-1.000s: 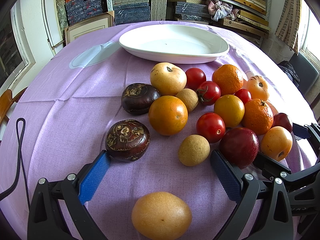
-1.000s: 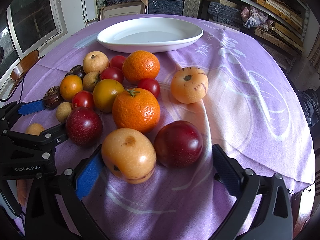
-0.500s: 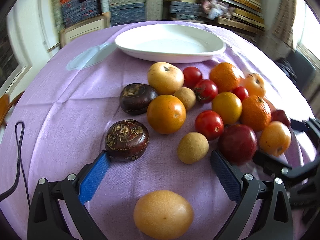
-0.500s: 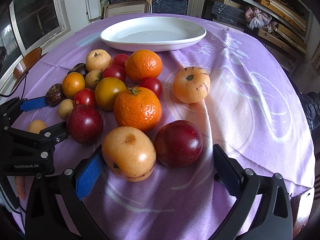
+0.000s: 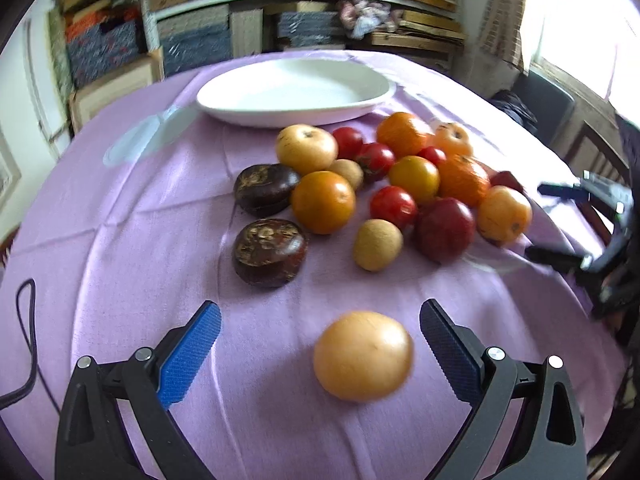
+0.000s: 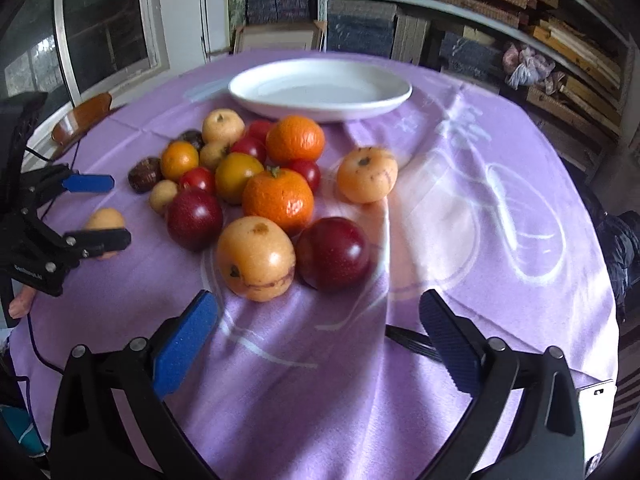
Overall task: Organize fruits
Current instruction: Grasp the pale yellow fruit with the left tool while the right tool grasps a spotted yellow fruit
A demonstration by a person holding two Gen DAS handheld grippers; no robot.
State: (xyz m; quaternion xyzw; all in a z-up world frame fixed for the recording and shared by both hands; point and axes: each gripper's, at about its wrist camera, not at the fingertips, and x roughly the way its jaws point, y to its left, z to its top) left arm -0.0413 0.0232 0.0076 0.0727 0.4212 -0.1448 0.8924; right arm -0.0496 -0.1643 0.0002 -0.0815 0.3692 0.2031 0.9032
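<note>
Both wrist views low, near; face plate (image 5: 294, 92); share fruit pile (image 6: 256, 184).

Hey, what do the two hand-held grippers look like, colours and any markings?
Both match: the left hand-held gripper and right hand-held gripper have black frames with silver screws and two textured blue pads. In the right wrist view the left one shows small white lettering, too blurred to read, and a thin black cable trails nearby.

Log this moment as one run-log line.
left gripper: open, yellow-orange fruit between fingers, ungripped | right gripper: open, empty | white plate: empty | fruits on purple cloth
</note>
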